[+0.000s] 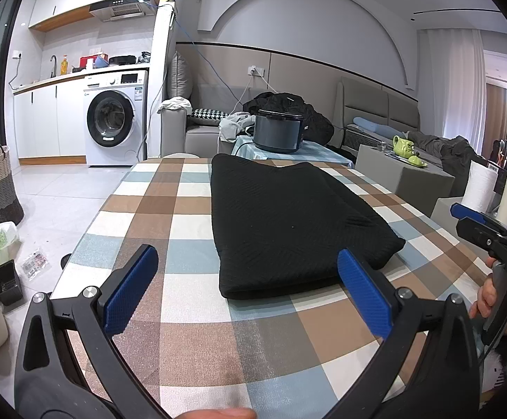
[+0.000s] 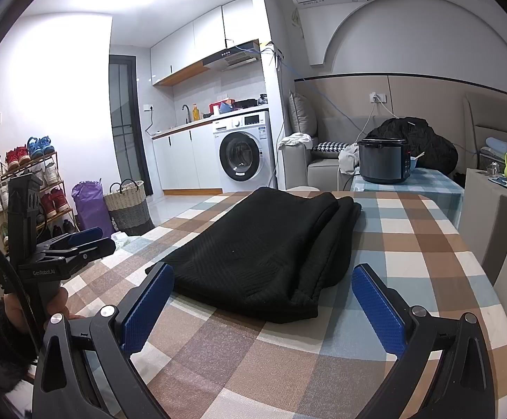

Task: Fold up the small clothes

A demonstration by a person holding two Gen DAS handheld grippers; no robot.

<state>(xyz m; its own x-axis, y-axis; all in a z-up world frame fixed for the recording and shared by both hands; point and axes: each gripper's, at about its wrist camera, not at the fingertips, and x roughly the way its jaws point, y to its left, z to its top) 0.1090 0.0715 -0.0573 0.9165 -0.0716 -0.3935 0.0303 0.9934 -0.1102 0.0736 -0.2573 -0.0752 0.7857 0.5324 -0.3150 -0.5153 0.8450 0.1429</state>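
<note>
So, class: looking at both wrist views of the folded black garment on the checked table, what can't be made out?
- Garment type: the black garment is folded, its inner layers hidden.
- Table's near edge: covered by the left gripper and right gripper.
- Washing machine contents: too dark.
- Cooker label: too small.

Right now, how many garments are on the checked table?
1: a folded black garment lying mid-table, ahead of both open grippers. Nothing else on it shows.
</note>
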